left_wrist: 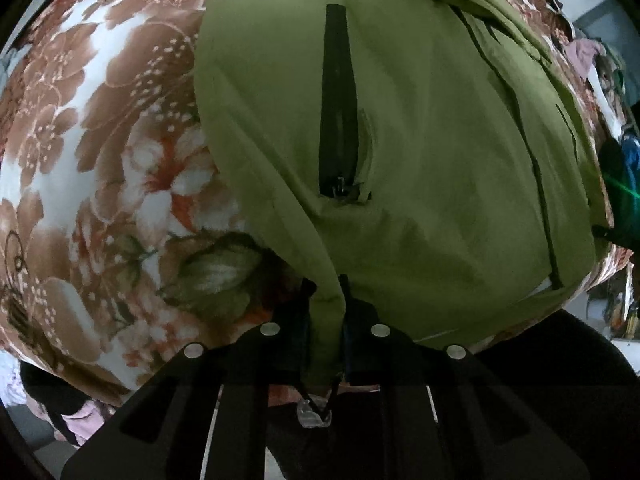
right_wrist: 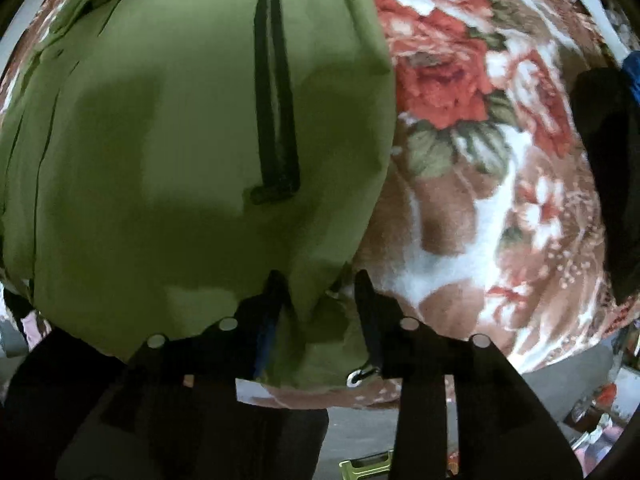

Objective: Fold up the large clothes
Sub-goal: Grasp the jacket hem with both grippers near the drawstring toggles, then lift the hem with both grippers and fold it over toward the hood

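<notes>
An olive-green jacket [left_wrist: 420, 140] lies spread on a brown and white floral blanket [left_wrist: 100, 140]. A black pocket zip [left_wrist: 338, 100] runs down its front. My left gripper [left_wrist: 326, 308] is shut on a narrow fold of the jacket's near hem, and a clear cord stopper dangles below it. In the right wrist view the same jacket [right_wrist: 160, 140] shows its other pocket zip [right_wrist: 276, 92]. My right gripper [right_wrist: 320, 292] is shut on the bunched near right corner, with fabric filling the gap between its fingers. A metal eyelet [right_wrist: 356, 376] hangs at that corner.
The floral blanket [right_wrist: 480, 200] extends right of the jacket to the bed's edge, with grey floor [right_wrist: 360, 420] below. A dark garment [right_wrist: 604, 160] lies at the far right. Piled clothes [left_wrist: 588, 52] sit beyond the bed, and a pink cloth [left_wrist: 84, 420] lies lower left.
</notes>
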A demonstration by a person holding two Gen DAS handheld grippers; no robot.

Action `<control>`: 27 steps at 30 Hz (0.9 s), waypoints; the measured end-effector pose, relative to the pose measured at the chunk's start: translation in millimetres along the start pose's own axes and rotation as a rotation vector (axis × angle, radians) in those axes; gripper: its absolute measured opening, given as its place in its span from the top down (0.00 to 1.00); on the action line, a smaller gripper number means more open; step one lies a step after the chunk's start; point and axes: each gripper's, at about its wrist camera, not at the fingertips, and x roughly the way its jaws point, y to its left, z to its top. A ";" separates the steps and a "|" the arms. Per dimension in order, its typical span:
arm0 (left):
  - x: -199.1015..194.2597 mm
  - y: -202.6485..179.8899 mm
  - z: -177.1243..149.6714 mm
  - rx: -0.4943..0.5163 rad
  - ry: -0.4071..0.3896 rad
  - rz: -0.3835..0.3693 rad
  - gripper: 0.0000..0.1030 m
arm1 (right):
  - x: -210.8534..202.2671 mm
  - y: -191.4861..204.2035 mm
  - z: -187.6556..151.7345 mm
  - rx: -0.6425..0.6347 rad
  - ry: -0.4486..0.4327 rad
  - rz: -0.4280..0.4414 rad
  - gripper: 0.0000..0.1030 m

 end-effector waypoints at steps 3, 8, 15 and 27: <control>-2.0 0.7 0.1 -0.031 -0.001 -0.006 0.90 | 4.6 -0.1 -6.7 0.053 0.005 0.094 0.88; -30.1 -1.1 6.1 -0.006 -0.014 0.003 0.92 | -15.9 9.0 -1.9 -0.013 0.035 0.095 0.96; -77.3 -16.5 29.2 0.006 -0.073 0.011 0.93 | -74.9 12.4 9.1 -0.077 -0.013 0.093 0.97; -191.8 -70.0 110.1 0.007 -0.234 0.039 0.93 | -202.2 38.3 95.9 -0.255 -0.196 0.115 0.97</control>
